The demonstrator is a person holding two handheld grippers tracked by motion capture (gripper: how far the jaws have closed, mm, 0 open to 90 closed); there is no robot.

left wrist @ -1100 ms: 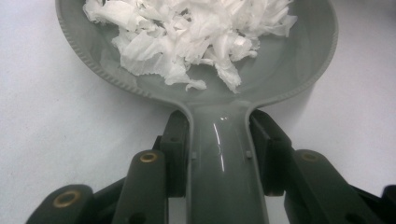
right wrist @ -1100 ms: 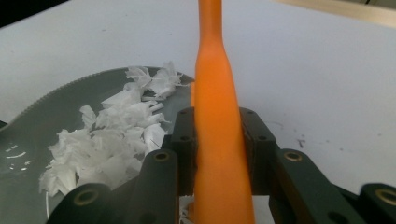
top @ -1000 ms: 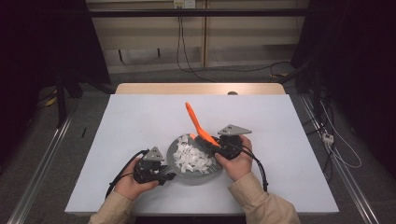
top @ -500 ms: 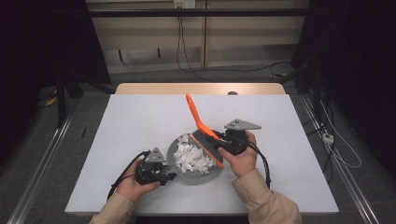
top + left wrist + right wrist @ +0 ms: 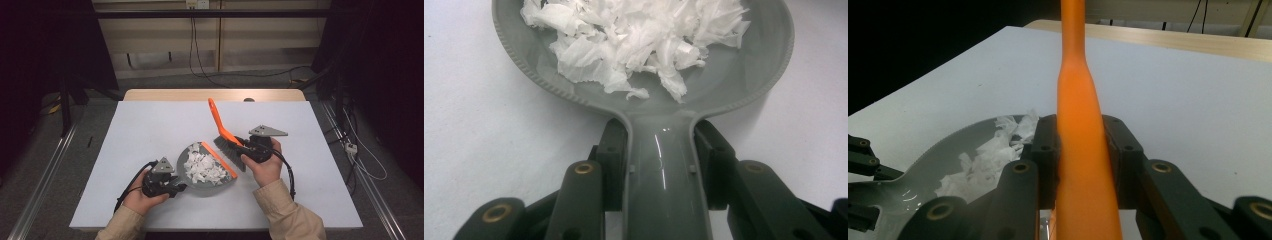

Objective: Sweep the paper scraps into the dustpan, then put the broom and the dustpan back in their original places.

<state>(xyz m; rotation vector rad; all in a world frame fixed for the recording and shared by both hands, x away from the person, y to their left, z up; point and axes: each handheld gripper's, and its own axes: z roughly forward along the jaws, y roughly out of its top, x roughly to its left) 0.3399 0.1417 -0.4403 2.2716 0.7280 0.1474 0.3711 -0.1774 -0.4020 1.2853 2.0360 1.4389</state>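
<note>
A grey dustpan (image 5: pixel 210 189) with an orange lip lies near the table's front, holding a heap of white paper scraps (image 5: pixel 202 167). My left gripper (image 5: pixel 173 188) is shut on the dustpan's handle (image 5: pixel 665 172); the scraps (image 5: pixel 639 40) fill the pan just beyond the jaws. My right gripper (image 5: pixel 248 148) is shut on the orange brush handle (image 5: pixel 217 119). The brush's dark bristles (image 5: pixel 231 148) rest beside the pan's orange lip on its right. In the right gripper view the handle (image 5: pixel 1079 110) rises between the jaws, with the pan (image 5: pixel 943 150) and scraps (image 5: pixel 985 157) at left.
A white table top (image 5: pixel 150 125) spreads wide behind and to both sides of the pan. A wooden strip (image 5: pixel 165 95) runs along its far edge. Cables trail on the floor to the right (image 5: pixel 357 160) and behind. Metal rails flank the table.
The right gripper has swung the brush off the pan, rightward and down; its bristles now sit at the pan's orange lip. The left gripper and the pan have hardly moved.
</note>
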